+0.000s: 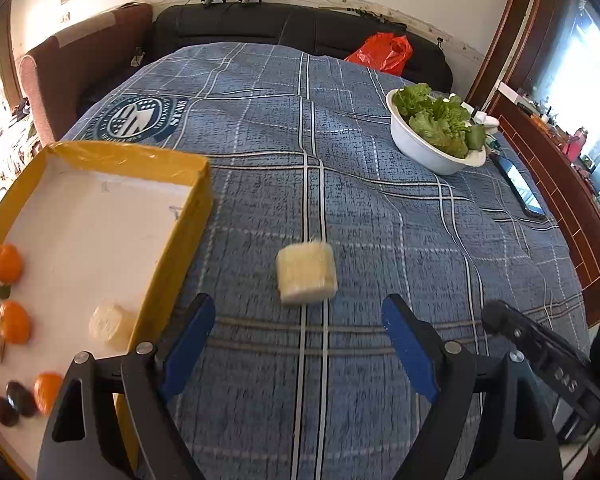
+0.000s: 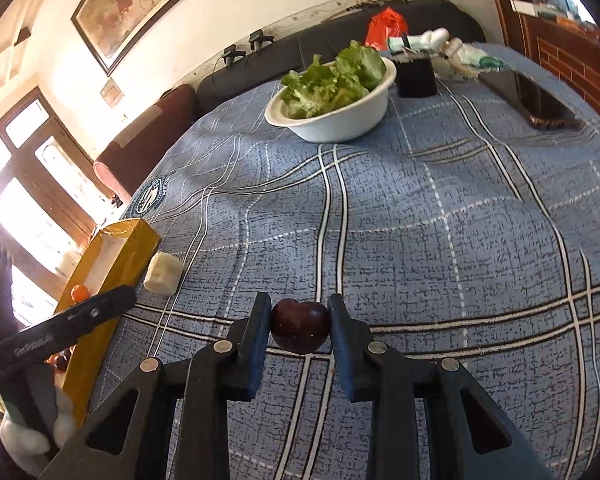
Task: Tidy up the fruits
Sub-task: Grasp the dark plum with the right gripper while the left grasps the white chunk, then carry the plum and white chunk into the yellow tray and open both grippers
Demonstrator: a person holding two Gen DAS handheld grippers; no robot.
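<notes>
A pale yellow chunk of fruit (image 1: 306, 273) lies on the blue plaid cloth, just ahead of my left gripper (image 1: 300, 328), which is open with nothing between its blue fingers. To its left stands a yellow-rimmed box (image 1: 196, 200) holding several tangerines (image 1: 6, 263), dark plums (image 1: 20, 398) and another pale chunk (image 1: 112, 324). My right gripper (image 2: 299, 326) is shut on a dark red plum (image 2: 299, 327), pads pressing both its sides, low over the cloth. In the right wrist view the pale chunk (image 2: 163, 273) sits beside the yellow box (image 2: 112, 276).
A white bowl (image 1: 428, 152) of lettuce (image 2: 332, 76) stands at the far right of the table. A phone (image 1: 520, 186) lies near the right edge, a black cup (image 2: 415, 77) behind the bowl. A red bag (image 1: 382, 53) rests on the dark sofa beyond.
</notes>
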